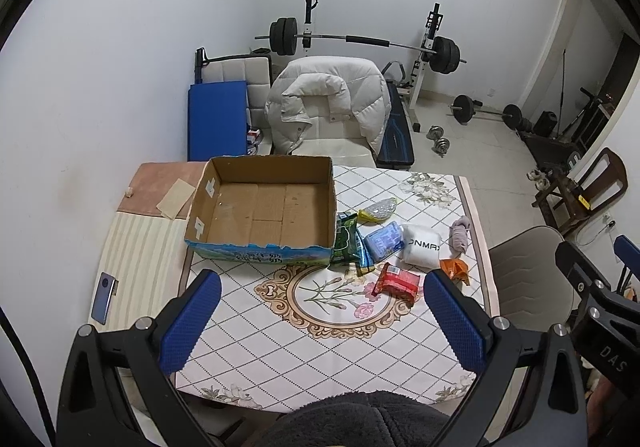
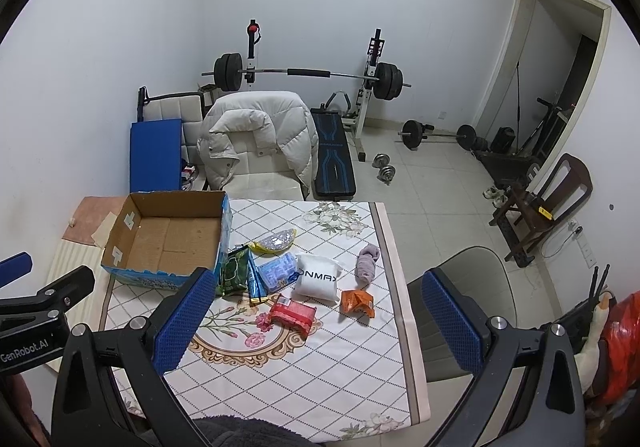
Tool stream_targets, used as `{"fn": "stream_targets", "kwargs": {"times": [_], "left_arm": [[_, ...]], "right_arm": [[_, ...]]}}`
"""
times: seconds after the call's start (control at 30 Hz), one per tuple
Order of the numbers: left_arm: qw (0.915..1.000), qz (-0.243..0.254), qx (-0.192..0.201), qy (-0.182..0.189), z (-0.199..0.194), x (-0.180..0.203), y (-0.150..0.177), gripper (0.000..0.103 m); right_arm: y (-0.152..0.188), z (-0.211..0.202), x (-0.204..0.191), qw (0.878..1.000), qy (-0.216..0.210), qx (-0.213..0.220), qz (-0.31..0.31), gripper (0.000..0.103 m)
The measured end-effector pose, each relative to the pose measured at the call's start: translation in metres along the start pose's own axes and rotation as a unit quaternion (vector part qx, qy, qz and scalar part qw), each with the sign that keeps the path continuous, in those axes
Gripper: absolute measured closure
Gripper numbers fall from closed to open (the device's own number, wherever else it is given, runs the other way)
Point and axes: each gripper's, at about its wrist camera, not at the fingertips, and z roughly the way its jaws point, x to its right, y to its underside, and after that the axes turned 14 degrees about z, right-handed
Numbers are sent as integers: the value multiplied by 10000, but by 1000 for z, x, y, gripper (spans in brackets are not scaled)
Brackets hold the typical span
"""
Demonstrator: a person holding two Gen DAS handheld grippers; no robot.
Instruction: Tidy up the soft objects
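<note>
An open, empty cardboard box (image 1: 264,203) (image 2: 168,241) stands at the table's far left. To its right lie soft packs: a green packet (image 1: 345,239) (image 2: 234,271), a blue pack (image 1: 385,239) (image 2: 278,271), a white ONMAX pack (image 1: 421,245) (image 2: 318,279), a red pack (image 1: 398,281) (image 2: 294,313), an orange packet (image 1: 455,269) (image 2: 357,302), a yellow-silver pouch (image 1: 380,209) (image 2: 274,240) and a rolled mauve cloth (image 1: 460,234) (image 2: 368,261). My left gripper (image 1: 320,323) and right gripper (image 2: 316,321) are both open and empty, above the near table.
The table (image 1: 304,343) has a floral diamond-pattern cloth. A phone (image 1: 103,297) lies on the left striped mat. A chair with a white jacket (image 1: 328,103) stands behind the table, a grey chair (image 2: 464,287) at its right. Weights lie on the floor.
</note>
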Motion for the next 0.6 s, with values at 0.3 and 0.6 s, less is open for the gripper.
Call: {"fn": "stream_targets", "kwargs": {"times": [0.3,0.6], "left_arm": [[10000,-11,32,-32,-2,-1,2,0],[10000,-20,43,-31,-2,-3,1,0]], "right_arm": [[0,-3,-2,10000,-13,-1,8,0],[-4,-6,-6,10000,-19,22,11,0]]}}
